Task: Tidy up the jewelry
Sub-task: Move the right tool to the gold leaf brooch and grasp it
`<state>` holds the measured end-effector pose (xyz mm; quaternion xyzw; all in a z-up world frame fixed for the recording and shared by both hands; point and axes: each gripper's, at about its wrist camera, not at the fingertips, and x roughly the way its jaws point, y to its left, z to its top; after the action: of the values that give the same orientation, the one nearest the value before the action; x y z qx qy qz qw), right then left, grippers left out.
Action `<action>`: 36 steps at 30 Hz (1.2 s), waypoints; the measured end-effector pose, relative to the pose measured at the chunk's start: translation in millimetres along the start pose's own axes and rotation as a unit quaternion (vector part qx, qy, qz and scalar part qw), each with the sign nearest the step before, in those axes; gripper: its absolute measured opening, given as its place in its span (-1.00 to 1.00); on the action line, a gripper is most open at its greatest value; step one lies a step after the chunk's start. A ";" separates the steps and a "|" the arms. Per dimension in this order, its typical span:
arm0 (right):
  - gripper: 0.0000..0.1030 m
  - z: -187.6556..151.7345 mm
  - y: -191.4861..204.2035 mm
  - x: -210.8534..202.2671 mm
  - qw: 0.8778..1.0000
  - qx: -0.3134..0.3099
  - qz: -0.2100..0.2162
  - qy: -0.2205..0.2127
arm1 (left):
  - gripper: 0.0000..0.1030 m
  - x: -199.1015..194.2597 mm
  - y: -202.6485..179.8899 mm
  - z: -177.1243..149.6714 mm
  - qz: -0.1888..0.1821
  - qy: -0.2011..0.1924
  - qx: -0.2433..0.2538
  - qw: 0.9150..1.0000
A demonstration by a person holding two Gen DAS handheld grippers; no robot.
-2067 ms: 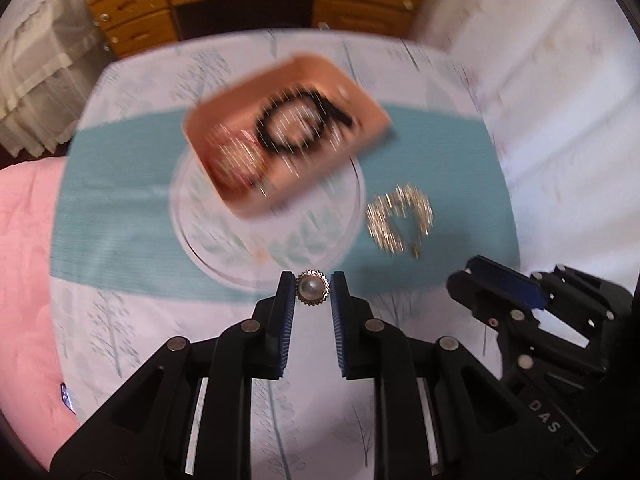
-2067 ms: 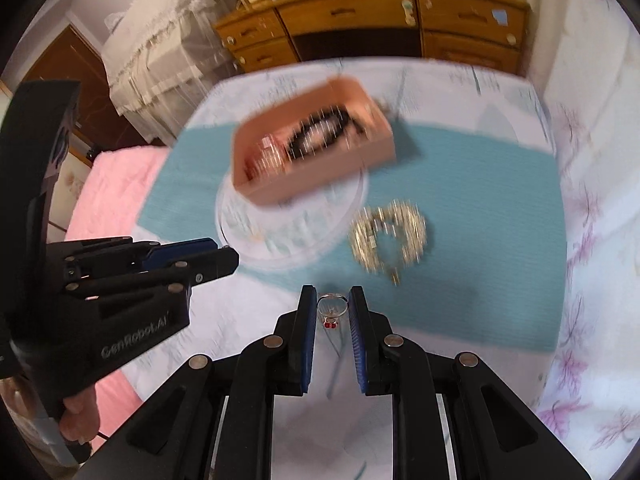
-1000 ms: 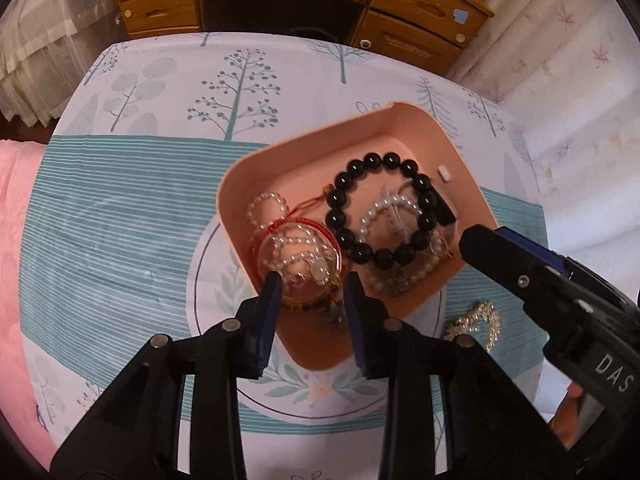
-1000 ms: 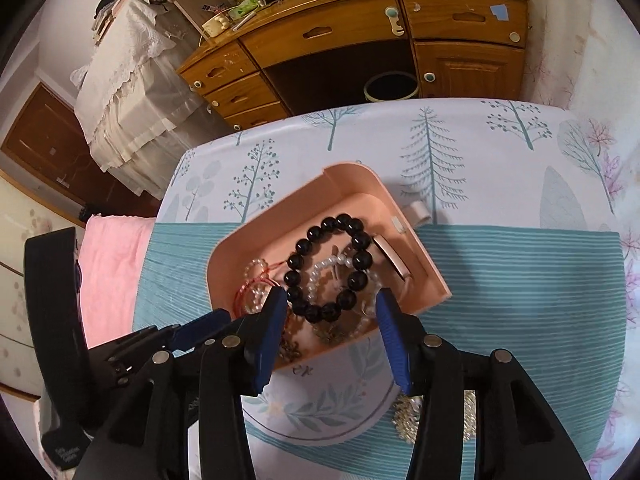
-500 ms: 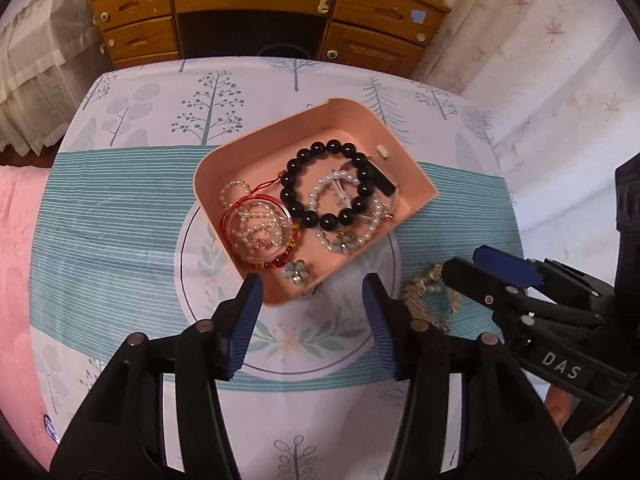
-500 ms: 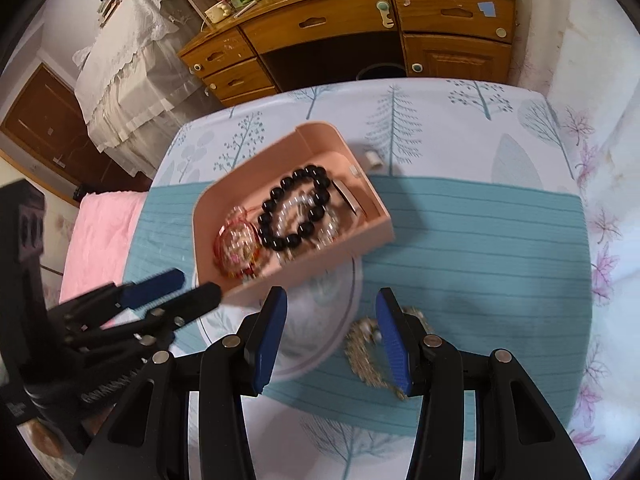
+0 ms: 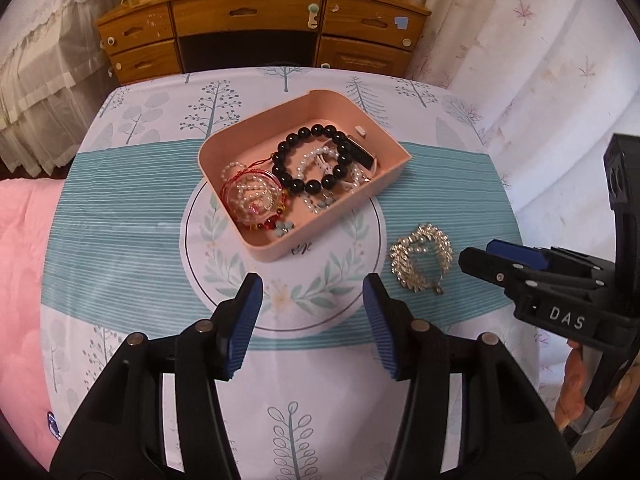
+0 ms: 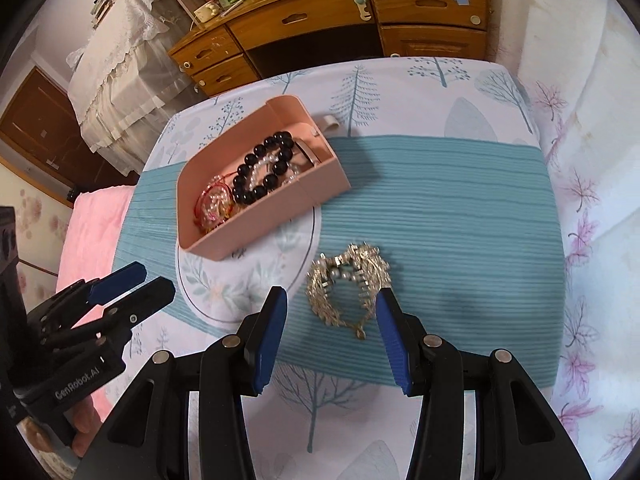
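Observation:
A pink tray [image 7: 376, 190] [image 8: 320, 190] sits on the table and holds a black bead bracelet [image 7: 316, 162] [image 8: 262, 170], a red-cord pearl bracelet [image 7: 250, 198] [image 8: 212, 206] and other pearl pieces. A gold leaf-shaped jewel [image 7: 420, 258] [image 8: 348, 284] lies on the teal cloth, right of the tray. My left gripper [image 7: 312, 308] is open and empty, in front of the tray. My right gripper [image 8: 330, 320] is open and empty, its jaws on either side of the gold jewel, slightly nearer than it.
The table carries a tree-print cloth with a teal band [image 7: 120, 208] and a round leaf emblem [image 7: 224, 264]. A wooden dresser [image 7: 256, 28] stands behind it. Pink bedding [image 7: 20, 260] lies at left, a floral curtain [image 8: 580, 160] at right.
Both grippers held small pieces, carried them over the tray, opened and let them go there. They then drew back; the right now hovers at the gold jewel.

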<state>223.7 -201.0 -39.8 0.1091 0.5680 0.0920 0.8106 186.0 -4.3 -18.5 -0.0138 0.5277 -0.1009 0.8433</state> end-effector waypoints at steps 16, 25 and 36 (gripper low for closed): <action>-0.09 -33.6 -12.2 13.0 0.999 0.003 -0.040 -0.017 | -0.04 30.6 -16.6 -40.8 0.023 -0.024 -0.039 0.999; -0.09 -33.8 -21.4 41.4 0.998 0.012 -0.061 -0.024 | -0.05 51.6 -4.1 -41.2 0.037 -0.023 -0.068 0.997; -0.09 -12.2 -27.2 69.3 0.998 0.028 -0.050 -0.039 | -0.04 63.2 4.2 -42.6 0.018 -0.013 -0.090 0.996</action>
<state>236.3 -207.3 -113.9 0.1070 0.5433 0.0314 0.8321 175.3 -8.3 -94.0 -0.0811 0.5240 -0.0379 0.8470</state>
